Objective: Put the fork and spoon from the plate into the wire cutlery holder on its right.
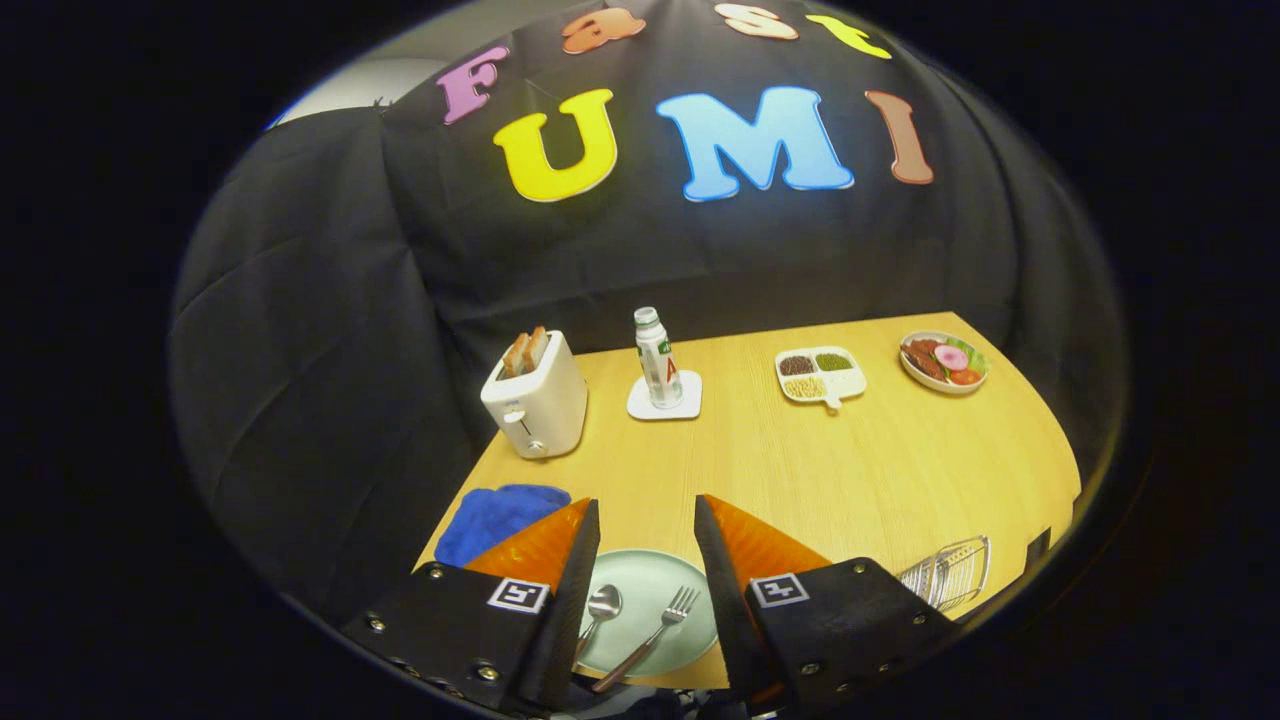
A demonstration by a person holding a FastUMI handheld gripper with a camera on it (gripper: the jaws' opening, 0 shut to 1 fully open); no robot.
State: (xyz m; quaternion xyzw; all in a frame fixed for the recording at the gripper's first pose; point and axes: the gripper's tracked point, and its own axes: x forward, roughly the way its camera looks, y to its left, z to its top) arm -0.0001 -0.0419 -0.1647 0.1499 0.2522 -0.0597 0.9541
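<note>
gripper [645, 520] released, fingers spread above plate [650, 590] | spoon [600, 608] and fork [655, 632] on plate, between fingers | wire cutlery holder [950, 570] right of plate, empty | blue cloth [495, 515] left | farther: toaster [535, 400], bottle [657, 368], divided dish [820, 375], food plate [943, 362]

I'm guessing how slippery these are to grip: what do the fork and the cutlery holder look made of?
Fork: likely polished metal, silvery with bright glints. Wire cutlery holder: thin metal wire, shiny, see-through mesh. The gripper hangs open above the plate, touching neither.
</note>
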